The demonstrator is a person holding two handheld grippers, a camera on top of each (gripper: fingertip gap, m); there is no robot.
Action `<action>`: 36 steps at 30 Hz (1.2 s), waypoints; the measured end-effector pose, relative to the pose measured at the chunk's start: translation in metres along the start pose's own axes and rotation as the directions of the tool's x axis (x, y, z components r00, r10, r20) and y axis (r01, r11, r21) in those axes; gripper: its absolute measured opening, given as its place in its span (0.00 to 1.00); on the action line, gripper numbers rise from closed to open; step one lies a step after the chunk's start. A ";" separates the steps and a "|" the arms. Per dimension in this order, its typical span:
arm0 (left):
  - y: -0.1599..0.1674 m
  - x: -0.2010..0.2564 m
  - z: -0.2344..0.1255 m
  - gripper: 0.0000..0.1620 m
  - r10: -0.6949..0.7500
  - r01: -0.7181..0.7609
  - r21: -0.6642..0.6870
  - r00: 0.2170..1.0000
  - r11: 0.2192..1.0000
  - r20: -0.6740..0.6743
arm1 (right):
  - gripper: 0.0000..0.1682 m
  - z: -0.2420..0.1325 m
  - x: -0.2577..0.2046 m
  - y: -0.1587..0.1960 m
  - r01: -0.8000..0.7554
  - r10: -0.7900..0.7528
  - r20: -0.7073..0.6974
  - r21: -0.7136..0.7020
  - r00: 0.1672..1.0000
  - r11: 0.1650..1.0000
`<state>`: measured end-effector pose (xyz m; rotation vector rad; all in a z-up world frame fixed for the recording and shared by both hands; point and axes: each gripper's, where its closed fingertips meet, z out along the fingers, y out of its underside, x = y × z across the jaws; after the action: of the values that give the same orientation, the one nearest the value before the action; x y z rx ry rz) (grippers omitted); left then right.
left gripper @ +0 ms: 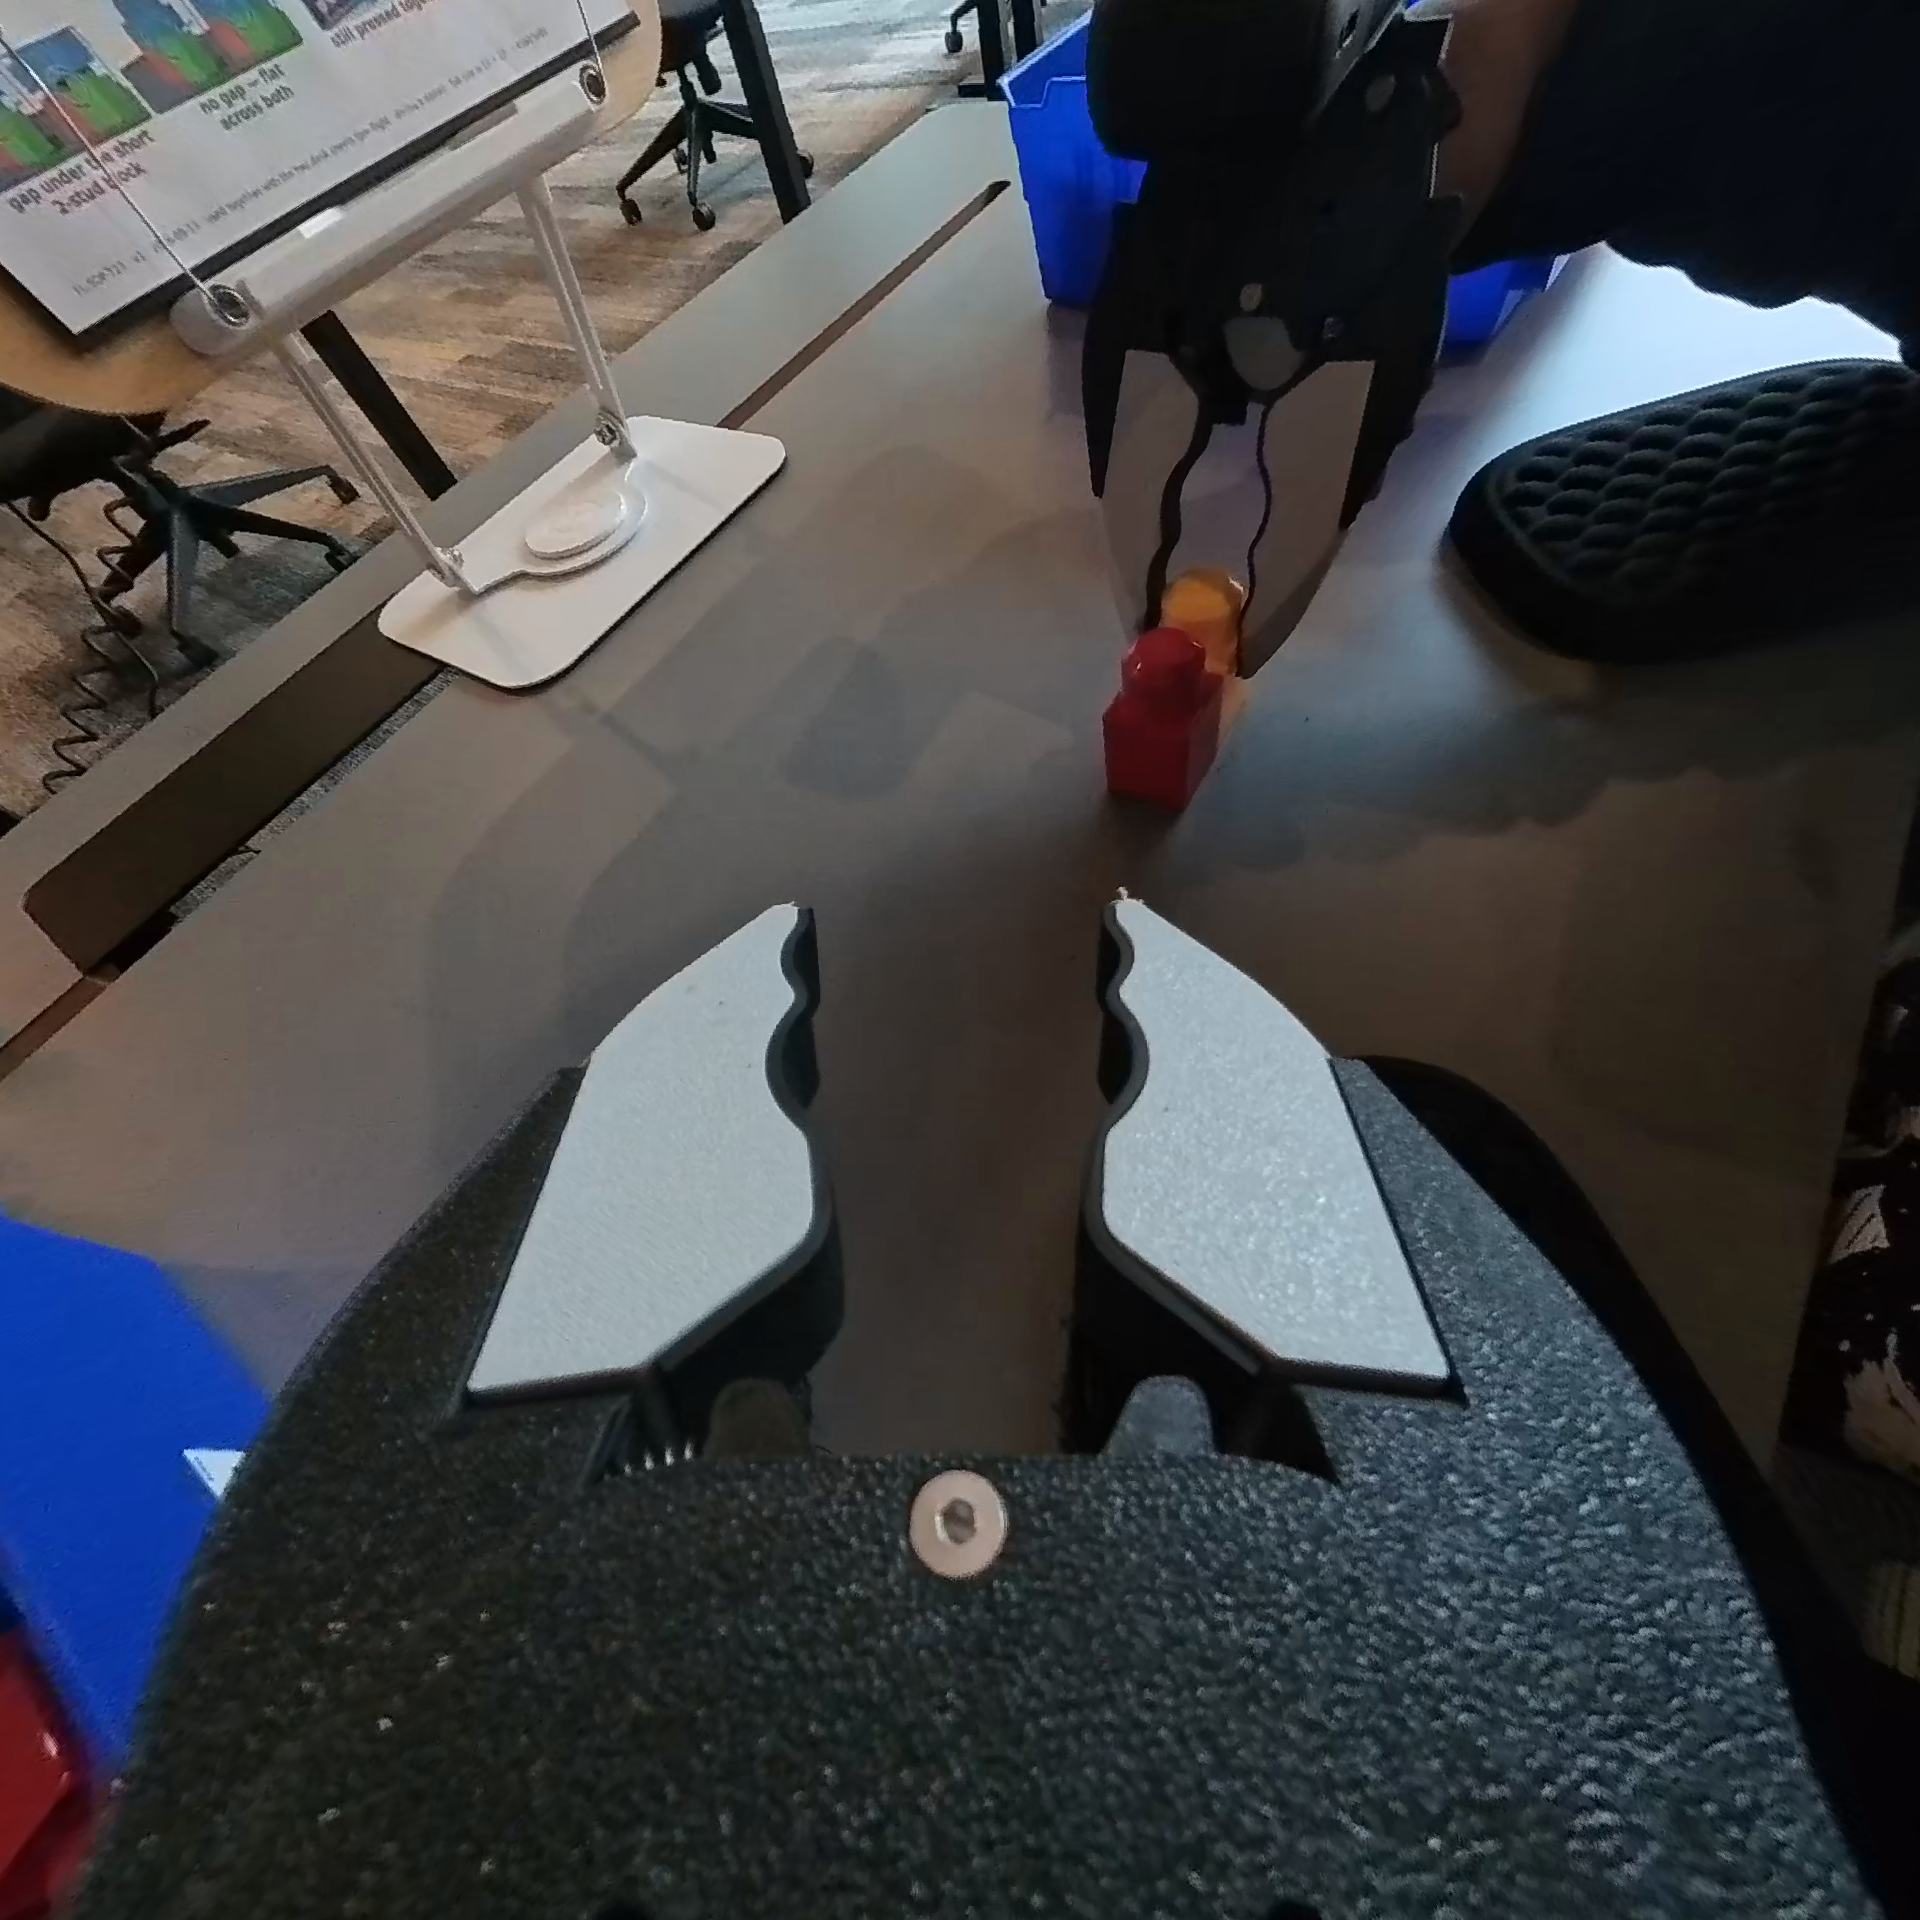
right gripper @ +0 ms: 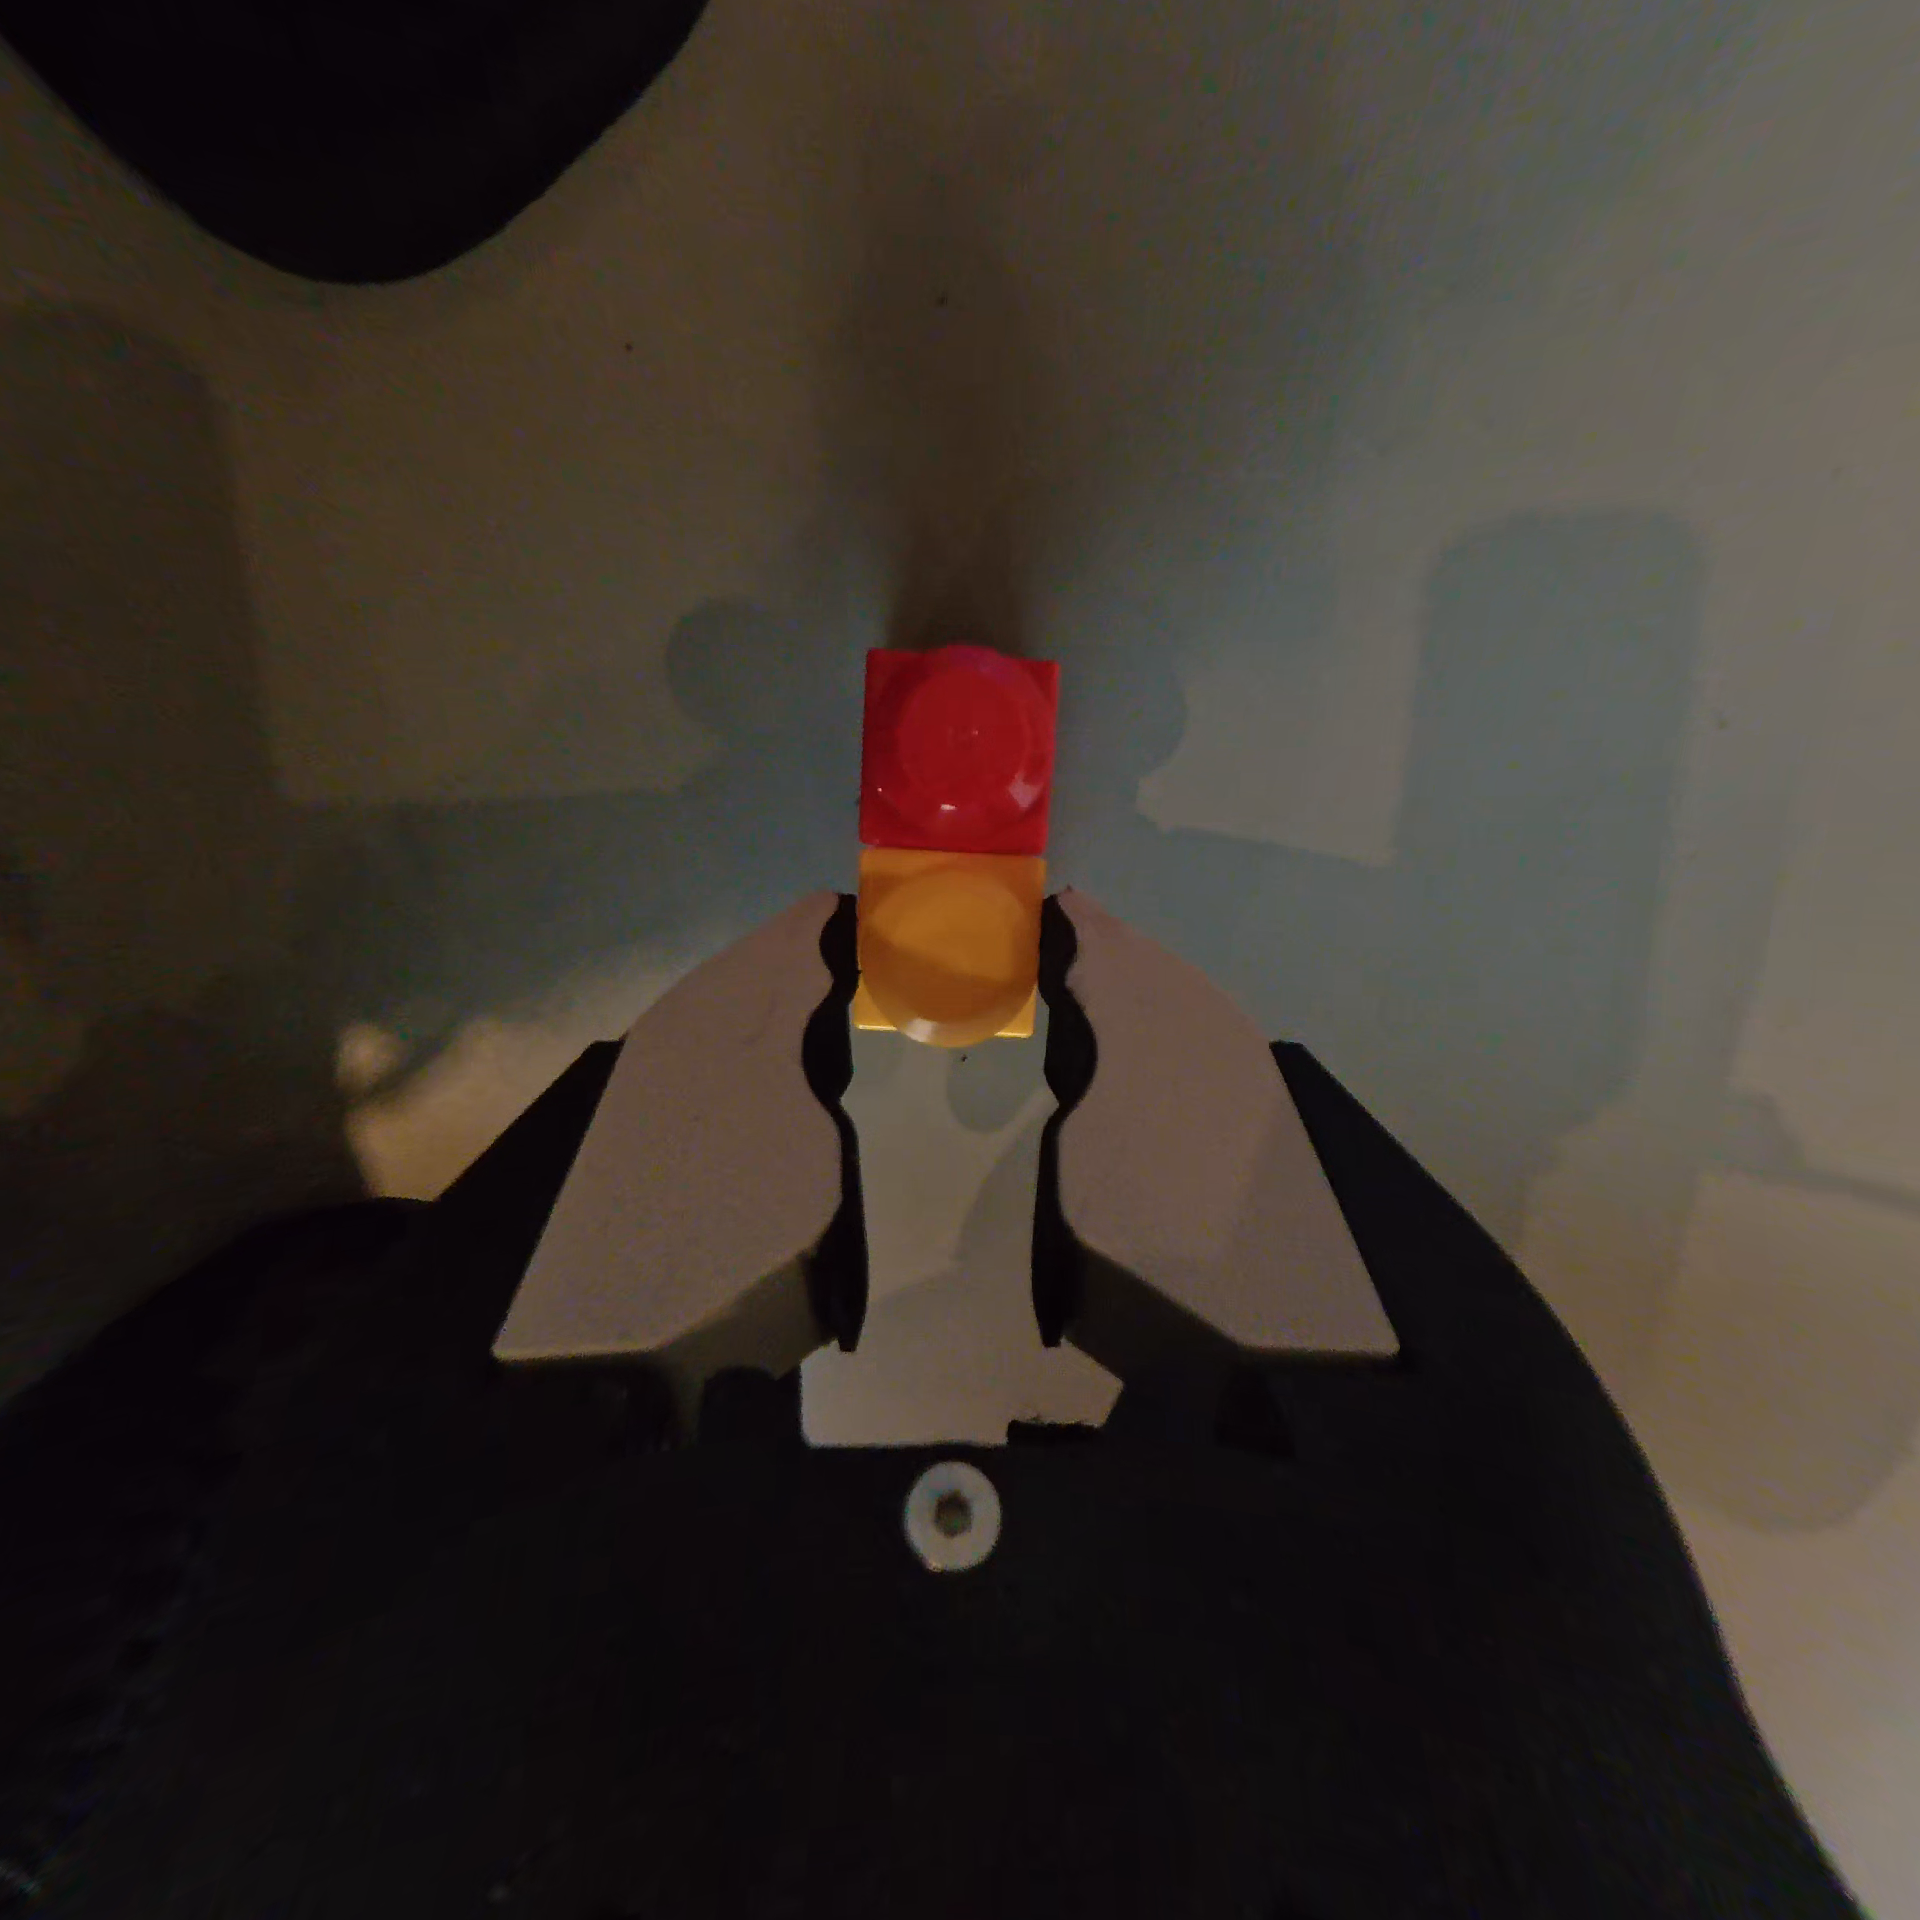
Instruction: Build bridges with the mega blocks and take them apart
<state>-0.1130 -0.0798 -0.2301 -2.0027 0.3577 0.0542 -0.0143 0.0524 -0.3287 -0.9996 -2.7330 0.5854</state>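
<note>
A red one-stud block stands on the grey table, and an orange one-stud block stands right behind it, touching it. My right gripper comes down from above with a finger on each side of the orange block. The right wrist view looks straight down: the orange block sits between the fingertips of the right gripper, which press its sides, and the red block lies just beyond. My left gripper is open and empty, low over the table, a short way in front of the red block.
A blue bin stands at the back behind the right gripper. A white stand holds an instruction sheet at the back left. A black mesh pad lies to the right. Another blue bin is at the lower left. About 20 cm separates my left fingertips from my right.
</note>
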 end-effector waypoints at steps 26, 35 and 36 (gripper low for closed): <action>0.029 -0.110 -0.105 0.31 -0.071 0.111 -0.099 0.936 0.989 0.344 | 0.30 -0.070 0.007 -0.008 -0.006 0.032 -0.178 0.146 0.983 0.989; 0.057 -0.202 -0.098 0.28 0.313 -0.287 -0.138 0.922 0.948 0.227 | 0.30 -0.095 -0.001 0.001 -0.020 0.065 -0.238 0.186 0.969 0.982; 0.063 -0.215 -0.097 0.27 0.341 -0.308 -0.169 0.912 0.936 0.226 | 0.30 -0.096 -0.003 0.002 -0.028 0.072 -0.241 0.182 0.968 0.983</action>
<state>-0.3471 -0.1422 -0.2004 -2.0147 0.5309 0.5522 0.0170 0.0812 -0.2426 -1.0245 -2.3995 0.6521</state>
